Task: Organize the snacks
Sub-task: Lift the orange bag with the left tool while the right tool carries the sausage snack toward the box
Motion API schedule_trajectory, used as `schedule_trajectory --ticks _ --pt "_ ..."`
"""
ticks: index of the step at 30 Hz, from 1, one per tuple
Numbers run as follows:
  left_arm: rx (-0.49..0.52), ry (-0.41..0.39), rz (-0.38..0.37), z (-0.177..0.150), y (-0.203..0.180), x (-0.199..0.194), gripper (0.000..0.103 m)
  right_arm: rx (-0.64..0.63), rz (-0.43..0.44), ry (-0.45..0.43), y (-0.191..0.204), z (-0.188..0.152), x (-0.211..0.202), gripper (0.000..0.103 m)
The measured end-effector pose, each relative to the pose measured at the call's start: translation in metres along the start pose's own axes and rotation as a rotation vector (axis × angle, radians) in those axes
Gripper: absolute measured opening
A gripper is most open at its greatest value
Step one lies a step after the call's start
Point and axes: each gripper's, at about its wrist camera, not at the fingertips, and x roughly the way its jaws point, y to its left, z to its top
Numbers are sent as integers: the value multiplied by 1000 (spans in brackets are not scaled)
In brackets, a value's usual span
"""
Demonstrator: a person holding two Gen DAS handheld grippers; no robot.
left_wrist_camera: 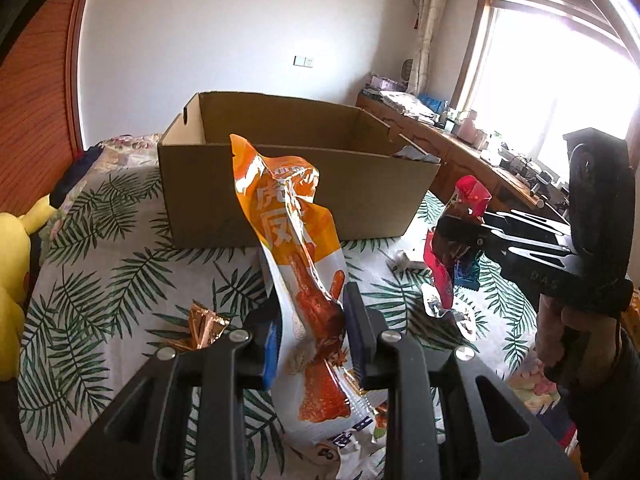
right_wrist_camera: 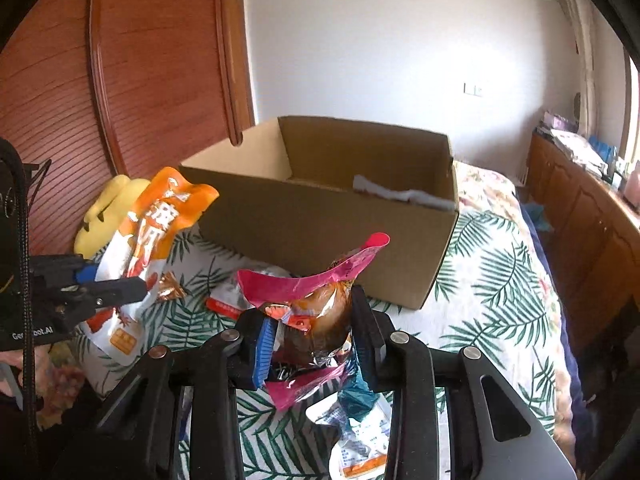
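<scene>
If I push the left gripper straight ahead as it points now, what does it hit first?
Probably the near wall of the cardboard box: the left gripper, shut on the orange snack pack, points at it. Depth is unclear.

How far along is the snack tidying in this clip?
Early to midway. The cardboard box shows only something white at its far side. In hand: left tongs grip an orange packet, right tongs a pink packet. Left: loose packets on the bedspread.

Open on top: brown cardboard box [right_wrist_camera: 320, 216] on the palm-leaf bedspread [left_wrist_camera: 100, 264], a white scrap [right_wrist_camera: 404, 194] inside by one wall. Bare cover right of it. Cluttering the near approach: copper foil wrapper [left_wrist_camera: 204, 326], loose silver-and-red packets [right_wrist_camera: 232, 300], yellow plush toy [left_wrist_camera: 12, 276] at left.
</scene>
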Motion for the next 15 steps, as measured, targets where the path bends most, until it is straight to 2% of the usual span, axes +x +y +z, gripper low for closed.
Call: schedule_trajectory --ticks 15 --pt "61 -35 15 29 -13 -10 25 -52 -11 -48 10 22 -21 34"
